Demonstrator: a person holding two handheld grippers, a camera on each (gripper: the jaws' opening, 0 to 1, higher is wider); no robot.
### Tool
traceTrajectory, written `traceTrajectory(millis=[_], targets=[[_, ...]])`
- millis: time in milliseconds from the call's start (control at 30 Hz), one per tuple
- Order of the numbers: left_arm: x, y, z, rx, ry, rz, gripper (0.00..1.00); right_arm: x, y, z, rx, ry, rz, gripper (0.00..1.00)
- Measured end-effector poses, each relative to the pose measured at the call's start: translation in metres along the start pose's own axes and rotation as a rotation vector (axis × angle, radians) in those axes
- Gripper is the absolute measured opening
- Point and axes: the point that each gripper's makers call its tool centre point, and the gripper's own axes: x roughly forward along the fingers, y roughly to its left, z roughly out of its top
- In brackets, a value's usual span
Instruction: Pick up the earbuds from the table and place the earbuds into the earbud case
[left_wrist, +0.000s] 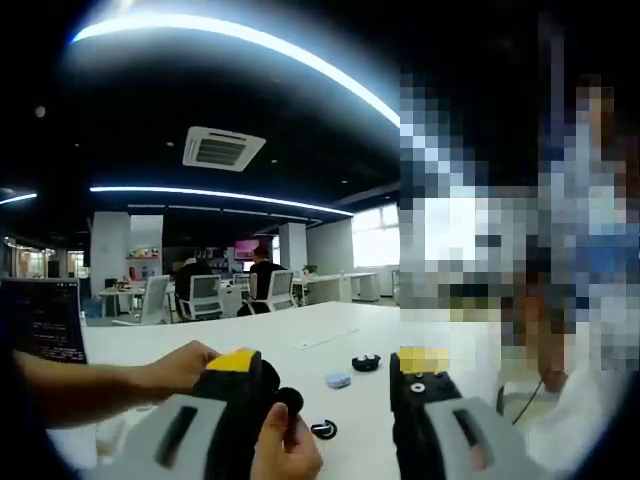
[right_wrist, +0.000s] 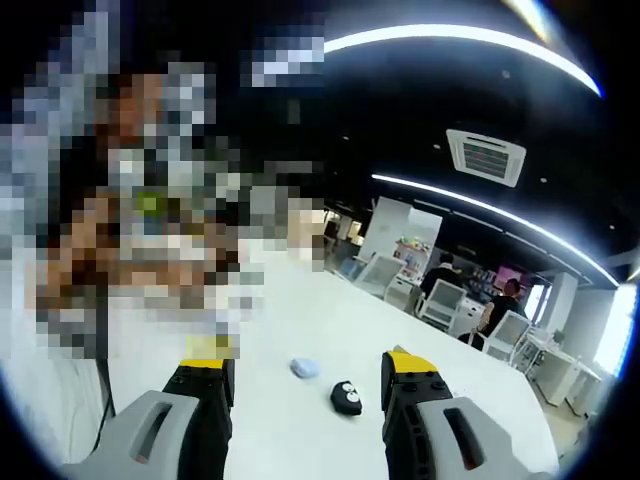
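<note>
Left gripper view: left gripper (left_wrist: 330, 385) gaping wide; a hand (left_wrist: 285, 445) is touching its 9 o'clock jaw. Right gripper (right_wrist: 305, 380) is gaping wide around the black earbud case (right_wrist: 346, 397).

earbud case (right_wrist: 346, 397) on table (right_wrist: 300, 330), pouch (right_wrist: 305, 368) beside

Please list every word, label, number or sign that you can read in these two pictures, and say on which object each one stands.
No text can be read.
Dark screen at the left edge of the left gripper view: lines of light text, too small to read.
Pink wall display far behind the white table: blurred.
Colourful panels in the right gripper view: blurred.
</note>
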Motion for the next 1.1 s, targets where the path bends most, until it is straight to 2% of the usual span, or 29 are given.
traceTrajectory(millis=[1100], targets=[[0.0001, -0.0026, -0.0001, 0.005, -0.002, -0.015, 0.53, -0.0004, 0.0019, -0.0008, -0.009, 0.002, 0.008, 0.57]])
